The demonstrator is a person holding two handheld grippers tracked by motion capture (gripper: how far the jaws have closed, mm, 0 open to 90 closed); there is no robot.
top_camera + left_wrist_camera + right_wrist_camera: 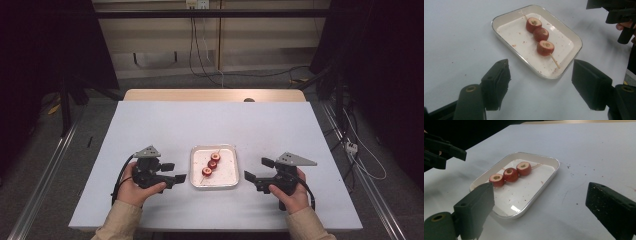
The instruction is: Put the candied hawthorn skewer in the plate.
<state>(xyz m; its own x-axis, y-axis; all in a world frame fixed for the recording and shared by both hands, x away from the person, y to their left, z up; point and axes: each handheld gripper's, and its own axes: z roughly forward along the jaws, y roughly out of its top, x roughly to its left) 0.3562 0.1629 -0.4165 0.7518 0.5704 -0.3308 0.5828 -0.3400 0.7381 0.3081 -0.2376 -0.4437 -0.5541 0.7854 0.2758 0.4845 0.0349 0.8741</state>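
A white-topped desk (165,125) carries a shallow white rectangular tray (196,170) with a metal rim. It lies between the left hand-held gripper (174,172) and the right hand-held gripper (255,169), both released, empty, just beside it. In the tray rests a wooden skewer of three red fruit slices (212,164), untouched.

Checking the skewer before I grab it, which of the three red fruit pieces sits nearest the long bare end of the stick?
The end piece nearest the left tongs; the skewer's long bare end juts out beside it.
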